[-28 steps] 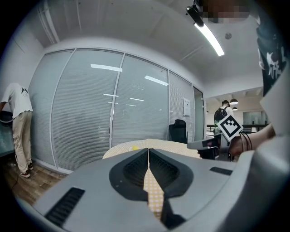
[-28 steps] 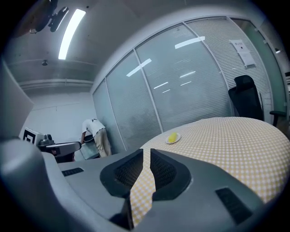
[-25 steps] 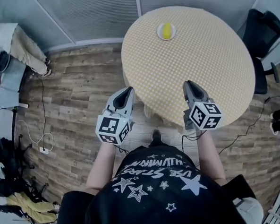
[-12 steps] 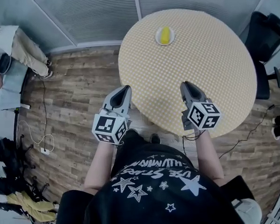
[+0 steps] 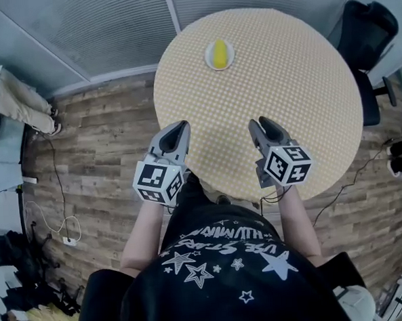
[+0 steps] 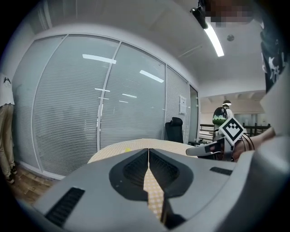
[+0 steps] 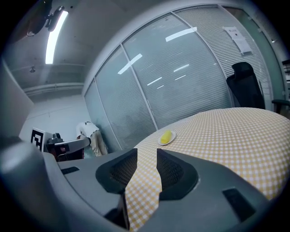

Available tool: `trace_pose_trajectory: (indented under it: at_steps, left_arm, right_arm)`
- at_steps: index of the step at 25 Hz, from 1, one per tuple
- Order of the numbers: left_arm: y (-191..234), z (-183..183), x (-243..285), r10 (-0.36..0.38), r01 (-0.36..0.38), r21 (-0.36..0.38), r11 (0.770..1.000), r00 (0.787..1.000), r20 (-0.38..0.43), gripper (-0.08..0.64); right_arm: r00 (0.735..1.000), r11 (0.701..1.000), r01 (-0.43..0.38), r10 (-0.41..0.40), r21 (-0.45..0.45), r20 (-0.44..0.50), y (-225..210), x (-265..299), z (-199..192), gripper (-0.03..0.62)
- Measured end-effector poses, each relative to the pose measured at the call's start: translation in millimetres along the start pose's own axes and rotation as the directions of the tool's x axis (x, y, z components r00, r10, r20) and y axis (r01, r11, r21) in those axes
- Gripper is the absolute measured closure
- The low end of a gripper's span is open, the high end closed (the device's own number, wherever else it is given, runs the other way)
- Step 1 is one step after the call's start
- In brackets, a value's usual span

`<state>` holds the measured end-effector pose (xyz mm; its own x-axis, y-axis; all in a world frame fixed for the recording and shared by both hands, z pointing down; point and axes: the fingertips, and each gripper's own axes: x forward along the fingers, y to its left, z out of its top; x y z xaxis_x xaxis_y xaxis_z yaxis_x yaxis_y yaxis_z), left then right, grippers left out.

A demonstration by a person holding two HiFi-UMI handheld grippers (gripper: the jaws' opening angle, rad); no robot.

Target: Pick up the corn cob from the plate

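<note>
A yellow corn cob (image 5: 219, 53) (image 7: 166, 136) lies on a small white plate (image 5: 209, 61) (image 7: 171, 140) at the far side of the round checked table (image 5: 299, 96). My right gripper (image 5: 258, 125) (image 7: 146, 159) hangs over the table's near part, well short of the plate; its jaws are opening with nothing between them. My left gripper (image 5: 179, 130) (image 6: 148, 156) hovers at the table's near left edge, shut and empty. In the left gripper view the corn cob (image 6: 128, 149) is only a small yellow speck.
A black office chair (image 5: 364, 31) stands at the table's far right. Glass walls with blinds (image 5: 112, 33) run behind the table. A person (image 5: 17, 100) bends over at the left. Cables (image 5: 62, 219) trail across the wooden floor.
Both grippers have moved forward over the table toward the plate. The right gripper's jaws, shut before, now show a gap.
</note>
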<state>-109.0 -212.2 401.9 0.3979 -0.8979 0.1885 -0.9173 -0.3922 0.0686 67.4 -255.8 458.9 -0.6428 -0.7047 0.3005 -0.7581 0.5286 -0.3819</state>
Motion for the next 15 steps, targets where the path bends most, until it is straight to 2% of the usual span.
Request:
trace_pose_trajectory:
  at_steps: [6,9,15]
  left_arm:
    - [43.8,1.0,52.4,-0.074,0.073,-0.014,0.997,0.997,-0.037,0.549]
    - [63.1,4.5,76.0,-0.099,0.099,0.007,0.995,0.994,-0.052,0.549]
    - [112.0,8.2,111.8,-0.125,0.124,-0.017,0.992,0.990,-0.058,0.549]
  right_arm:
    - [0.997,0.999,0.014,-0.011,0.040,-0.079,-3.0,53.4,3.3,0.384]
    - [0.993,0.999,0.015,-0.009,0.045,-0.118,-4.8,81.9,6.1,0.334]
    - [0.978,0.999,0.044,-0.037,0.031,-0.204,-10.2,144.5,15.6,0.302]
